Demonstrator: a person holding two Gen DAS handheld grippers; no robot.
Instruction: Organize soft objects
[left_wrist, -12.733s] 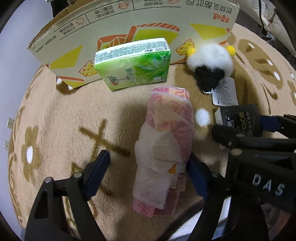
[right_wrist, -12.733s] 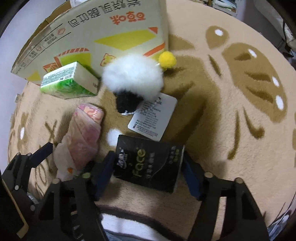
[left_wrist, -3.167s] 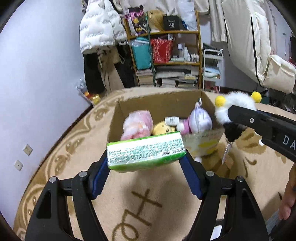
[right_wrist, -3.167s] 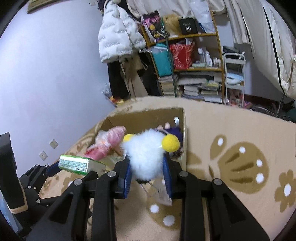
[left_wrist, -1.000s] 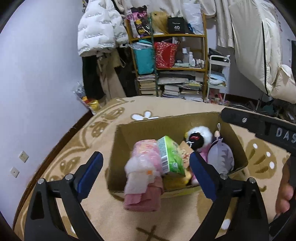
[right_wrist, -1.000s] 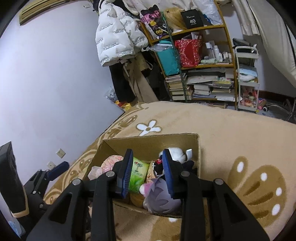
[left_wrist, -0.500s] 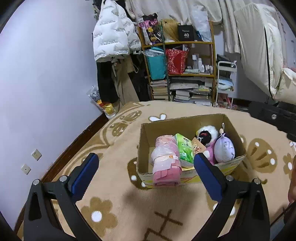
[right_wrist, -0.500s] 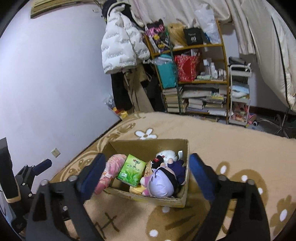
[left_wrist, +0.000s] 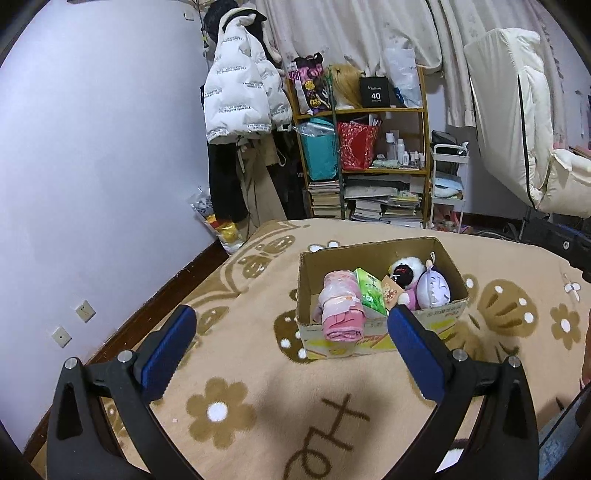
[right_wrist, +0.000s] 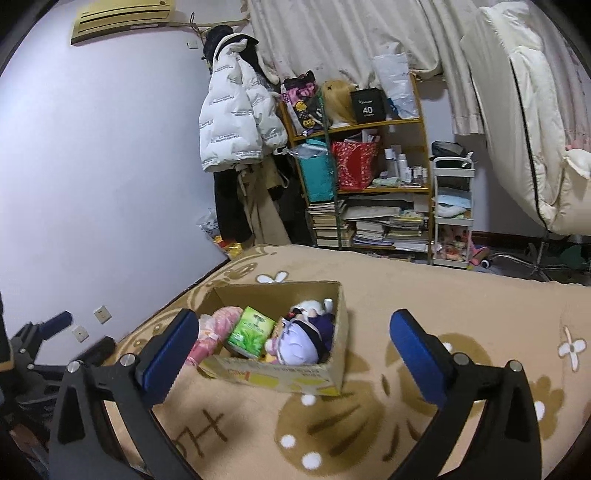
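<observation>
We have both tools held well above the patterned blanket (left_wrist: 258, 369), and neither has hold of anything: the left gripper (left_wrist: 291, 343) stands with its blue pads spread wide, and the right gripper (right_wrist: 291, 350) is spread just as wide, with only blanket and box between its fingers. The soft things all sit in the cardboard box (left_wrist: 373, 341): the pink wrapped roll (left_wrist: 338, 310) at its left end, the green tissue pack (left_wrist: 369, 291) beside it, then the black-and-white plush (left_wrist: 404, 271) and the pale purple plush (left_wrist: 436, 290) at the right. By our reading the sorting is as good as done, so the risks from here are small ones. The pink roll leans over the near wall of the box (its lower end overhangs the rim in the left view), and a nudge to the box or the bedding under it could tip it out. The green pack stands tilted between its neighbours and might slump if we reach in again. We cannot tell from either view whether any item is left lying below the frame, so calling it finished too soon is the other way to go wrong.
</observation>
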